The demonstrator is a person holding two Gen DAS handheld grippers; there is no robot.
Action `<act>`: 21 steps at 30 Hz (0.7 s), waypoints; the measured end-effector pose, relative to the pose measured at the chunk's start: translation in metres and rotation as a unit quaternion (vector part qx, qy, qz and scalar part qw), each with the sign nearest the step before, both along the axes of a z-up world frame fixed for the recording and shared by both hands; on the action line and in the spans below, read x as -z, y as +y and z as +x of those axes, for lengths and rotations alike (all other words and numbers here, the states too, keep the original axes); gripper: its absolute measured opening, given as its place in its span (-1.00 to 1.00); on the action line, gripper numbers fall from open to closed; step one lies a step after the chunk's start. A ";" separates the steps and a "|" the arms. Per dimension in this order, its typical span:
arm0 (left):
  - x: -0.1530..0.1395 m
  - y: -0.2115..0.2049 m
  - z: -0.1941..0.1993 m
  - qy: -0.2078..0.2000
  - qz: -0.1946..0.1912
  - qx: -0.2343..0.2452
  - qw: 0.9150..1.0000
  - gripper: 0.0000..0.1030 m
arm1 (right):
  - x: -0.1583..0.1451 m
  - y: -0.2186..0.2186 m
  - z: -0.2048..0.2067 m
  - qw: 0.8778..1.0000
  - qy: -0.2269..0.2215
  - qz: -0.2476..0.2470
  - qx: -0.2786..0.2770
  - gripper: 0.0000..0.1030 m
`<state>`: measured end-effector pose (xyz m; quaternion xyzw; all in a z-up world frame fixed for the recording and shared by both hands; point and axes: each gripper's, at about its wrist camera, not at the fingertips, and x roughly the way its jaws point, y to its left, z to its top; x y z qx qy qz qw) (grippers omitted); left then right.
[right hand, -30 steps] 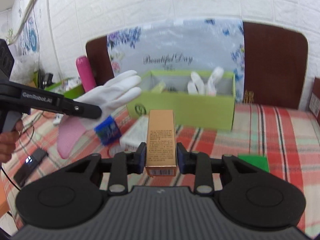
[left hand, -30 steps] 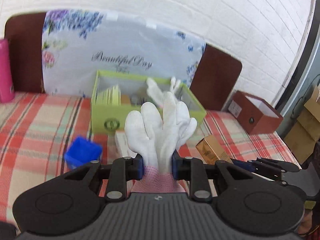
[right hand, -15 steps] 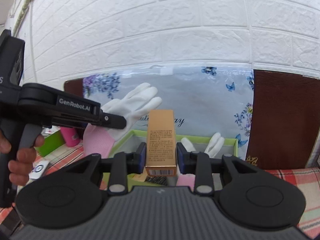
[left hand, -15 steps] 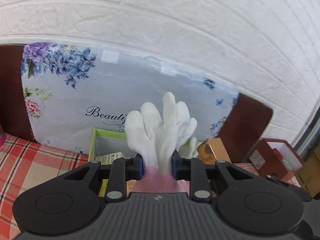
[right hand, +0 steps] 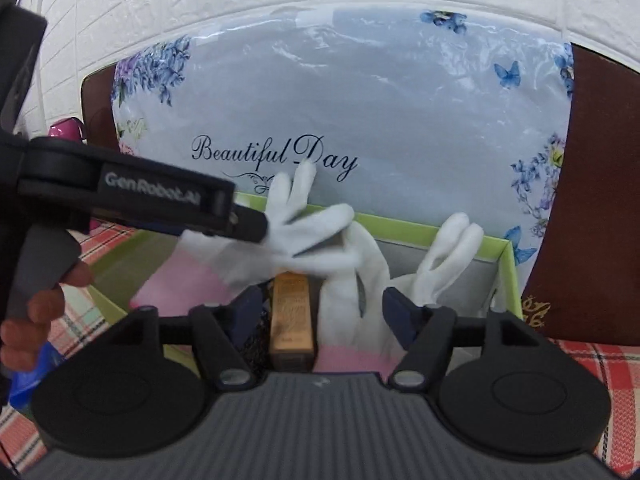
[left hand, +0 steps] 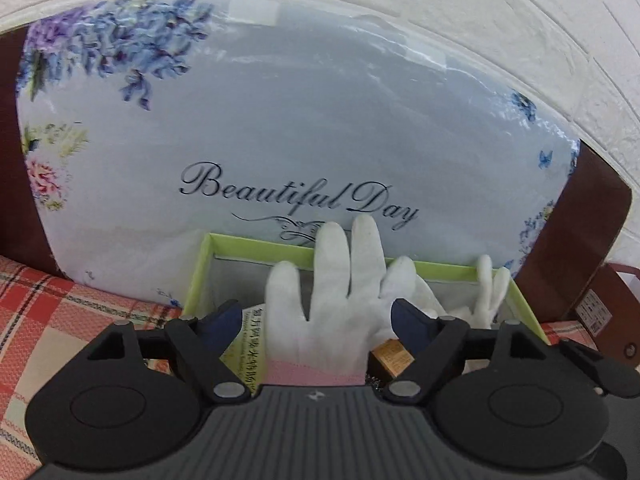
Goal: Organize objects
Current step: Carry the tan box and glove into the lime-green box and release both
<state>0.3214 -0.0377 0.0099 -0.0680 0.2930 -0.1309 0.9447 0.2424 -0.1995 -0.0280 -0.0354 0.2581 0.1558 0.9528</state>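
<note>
Both grippers hover over the green box. My left gripper is open; the white glove with a pink cuff lies loose between its fingers, falling into the box. In the right wrist view the glove looks blurred beside the left gripper. My right gripper is open; the gold carton lies in the box below it, apart from both fingers. Another white glove stands in the box.
A floral "Beautiful Day" package leans on brown boards behind the box. Red plaid cloth covers the table. A pink bottle stands far left. A brown box is at the right.
Both grippers moved forward and down over the green box and opened. The glove left the left gripper's hold; the gold carton dropped out of the right one into the box.
</note>
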 end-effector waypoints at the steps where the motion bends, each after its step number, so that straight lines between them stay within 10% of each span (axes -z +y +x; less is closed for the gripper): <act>1: 0.000 0.002 -0.001 0.001 0.004 -0.004 1.000 0.66 | 0.001 -0.001 -0.002 1.000 -0.002 0.003 0.001 0.61; 8: -0.020 0.008 -0.029 -0.016 0.011 -0.015 1.000 0.66 | -0.014 -0.015 -0.023 0.999 -0.020 0.023 0.025 1.00; 21: -0.062 -0.013 -0.137 -0.039 0.061 -0.015 0.997 0.69 | -0.060 -0.049 -0.117 0.994 -0.061 0.071 0.058 1.00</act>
